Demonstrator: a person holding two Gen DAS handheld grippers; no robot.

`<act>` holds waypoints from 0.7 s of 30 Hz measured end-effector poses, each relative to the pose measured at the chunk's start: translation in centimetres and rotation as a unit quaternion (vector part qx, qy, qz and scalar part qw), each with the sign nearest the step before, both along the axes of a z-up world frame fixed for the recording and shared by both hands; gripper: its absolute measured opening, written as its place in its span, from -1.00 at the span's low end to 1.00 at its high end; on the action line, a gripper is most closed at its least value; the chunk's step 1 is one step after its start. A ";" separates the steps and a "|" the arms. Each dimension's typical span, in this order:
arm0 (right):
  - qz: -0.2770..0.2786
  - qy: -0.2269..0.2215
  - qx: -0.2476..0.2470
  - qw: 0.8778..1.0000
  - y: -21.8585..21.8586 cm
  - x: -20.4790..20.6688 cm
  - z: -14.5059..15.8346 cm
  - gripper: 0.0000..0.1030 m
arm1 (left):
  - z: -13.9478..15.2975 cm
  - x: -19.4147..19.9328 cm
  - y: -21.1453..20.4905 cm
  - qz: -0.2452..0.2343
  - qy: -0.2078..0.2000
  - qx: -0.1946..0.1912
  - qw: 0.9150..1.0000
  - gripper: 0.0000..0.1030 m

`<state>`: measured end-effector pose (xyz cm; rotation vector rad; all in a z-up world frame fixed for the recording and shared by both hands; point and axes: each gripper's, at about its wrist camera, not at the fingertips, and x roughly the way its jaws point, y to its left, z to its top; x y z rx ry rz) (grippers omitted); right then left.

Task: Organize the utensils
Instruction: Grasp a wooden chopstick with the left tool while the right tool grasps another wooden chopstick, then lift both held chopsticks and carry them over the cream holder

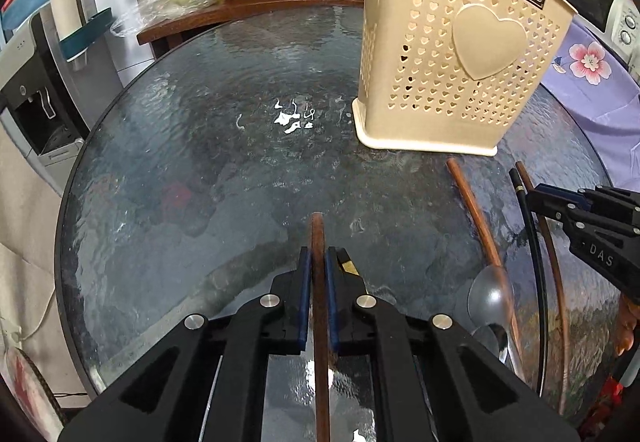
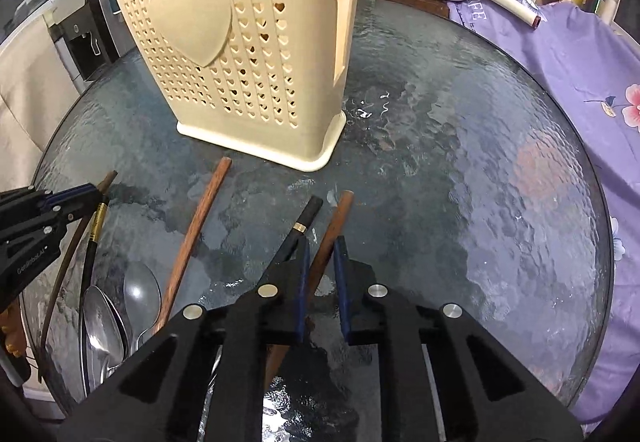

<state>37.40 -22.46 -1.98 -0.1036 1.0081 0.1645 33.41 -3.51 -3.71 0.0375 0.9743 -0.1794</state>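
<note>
My left gripper point(image 1: 317, 262) is closed on a brown wooden chopstick point(image 1: 320, 322); the blue pads press it from both sides. In the left wrist view its long axis runs straight up the frame, from the bottom edge between the fingers to a blunt end just past the fingertips, pointing toward the middle of the round glass table point(image 1: 200, 181). A gold-banded bit of another utensil peeks out just right of the right pad.

My right gripper point(image 2: 322, 254) has its jaws drawn in on a second brown chopstick point(image 2: 330, 234), which runs from lower centre up and slightly right, its end poking beyond the fingertips. It lies against the left pad; I cannot tell whether the right pad touches it. A black chopstick with a gold band point(image 2: 304, 217) lies just left of it on nearly the same slant, outside the left finger.

The beige perforated utensil holder point(image 1: 460, 61), with a raised heart on its side, stands upright on the table in the upper right of the left wrist view and the upper left of the right wrist view.

A loose brown chopstick point(image 2: 192, 238) lies in the left half of the right wrist view, slanting up-right toward the holder's base. Metal spoons point(image 2: 120, 310) sit at lower left, bowls up-frame. A purple floral cloth point(image 2: 580, 81) covers the right side.
</note>
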 end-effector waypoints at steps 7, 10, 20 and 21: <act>-0.005 -0.007 0.016 1.000 -0.6 0.4 0.0 -0.86 | -0.1 1.0 -0.2 0.009 -0.003 0.007 1.000 -0.87; -0.007 -0.006 0.026 1.000 -1.0 0.6 -0.1 -0.86 | -0.1 1.4 -0.1 0.013 -0.002 0.003 1.000 -0.87; -0.021 -0.022 0.082 0.996 -3.0 0.8 0.3 -0.86 | 0.6 2.3 0.8 0.026 -0.012 -0.026 0.999 -0.87; -0.021 -0.027 0.091 0.995 -3.3 0.7 0.6 -0.86 | 0.9 2.3 1.1 0.028 -0.016 -0.031 0.999 -0.87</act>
